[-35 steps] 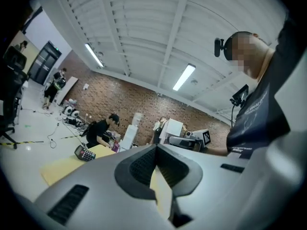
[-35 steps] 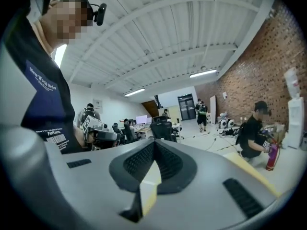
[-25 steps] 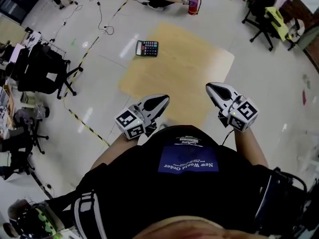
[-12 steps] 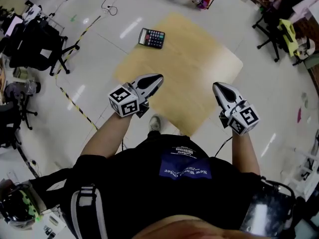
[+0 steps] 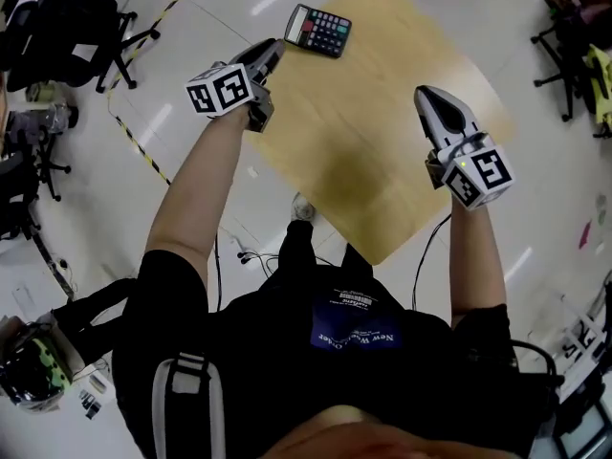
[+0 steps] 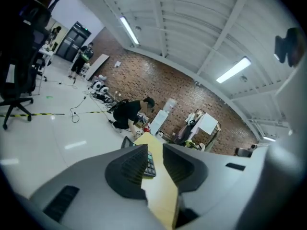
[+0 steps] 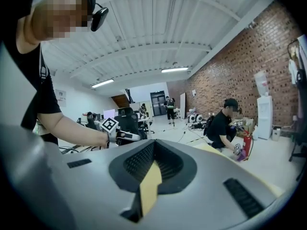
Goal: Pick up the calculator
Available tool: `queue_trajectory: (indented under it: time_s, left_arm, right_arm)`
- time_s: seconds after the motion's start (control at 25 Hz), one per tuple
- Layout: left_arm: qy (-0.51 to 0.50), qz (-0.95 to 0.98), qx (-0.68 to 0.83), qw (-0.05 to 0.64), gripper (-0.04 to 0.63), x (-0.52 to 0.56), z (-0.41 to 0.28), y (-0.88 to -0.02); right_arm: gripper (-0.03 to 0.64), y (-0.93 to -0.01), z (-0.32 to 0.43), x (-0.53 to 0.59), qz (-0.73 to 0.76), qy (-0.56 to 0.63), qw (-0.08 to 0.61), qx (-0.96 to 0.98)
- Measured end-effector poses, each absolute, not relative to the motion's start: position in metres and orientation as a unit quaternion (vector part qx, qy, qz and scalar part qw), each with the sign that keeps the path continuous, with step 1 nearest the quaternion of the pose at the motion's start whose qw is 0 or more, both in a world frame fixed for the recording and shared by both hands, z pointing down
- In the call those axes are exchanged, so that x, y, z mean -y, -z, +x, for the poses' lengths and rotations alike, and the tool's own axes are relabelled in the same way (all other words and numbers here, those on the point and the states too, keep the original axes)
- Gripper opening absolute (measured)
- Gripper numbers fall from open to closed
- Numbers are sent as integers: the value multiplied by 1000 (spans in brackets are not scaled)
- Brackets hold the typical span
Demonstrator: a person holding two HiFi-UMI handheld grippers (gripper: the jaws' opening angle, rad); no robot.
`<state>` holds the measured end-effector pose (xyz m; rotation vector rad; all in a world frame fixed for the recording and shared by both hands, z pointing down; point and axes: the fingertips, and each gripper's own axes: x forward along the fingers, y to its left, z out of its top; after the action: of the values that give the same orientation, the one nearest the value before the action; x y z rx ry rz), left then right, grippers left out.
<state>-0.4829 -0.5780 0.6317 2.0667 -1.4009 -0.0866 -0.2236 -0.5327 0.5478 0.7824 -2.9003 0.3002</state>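
Note:
A black calculator with coloured keys lies on the far left corner of a pale wooden board on the floor. My left gripper is stretched out just short of its near left edge, not touching it. In the left gripper view the calculator shows through the gap of the left gripper. Its jaws have just been opening, with nothing between the pads. My right gripper hovers over the board's right part with the tips of its jaws together and nothing held.
Black office chairs stand at the left, and yellow-black tape runs across the white floor. In the right gripper view a person in black crouches by a fire extinguisher beyond the board. A shoe rests at the board's near edge.
Both arms have reached forward and down toward the board. The left gripper travelled furthest and now sits beside the calculator. The calculator has not moved on the board.

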Motion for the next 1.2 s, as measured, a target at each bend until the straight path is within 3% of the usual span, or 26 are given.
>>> queue_trajectory:
  time_s: [0.16,0.48,0.8,0.84,0.88,0.96,1.2]
  left_arm:
    - [-13,759,551,347,160,620,-502,-679]
    - [-66,731,550,397,164,671,-506,-745]
    - [-46,716,551,426,163,693,-494,-757]
    - [-35,715,550,430,152,695,-494,-756]
    - [-19,714,549,435,94,696,-495,-754]
    - [19,710,540,452,72,696,-498,-753]
    - [75,711,516,472,57,685,-493,-730]
  right_arm:
    - [-14,-574,-249,552,244,-100,68,962]
    - [-15,-601,-274,577,218,-122,67,966]
    - [-14,-608,-267,586,228,-131,69,962]
    - [-14,-608,-266,586,229,-132,69,962]
    - [-15,-609,-266,585,230,-132,69,962]
    - [-14,-611,-266,584,232,-133,69,961]
    - [-14,-603,-255,576,237,-132,73,960]
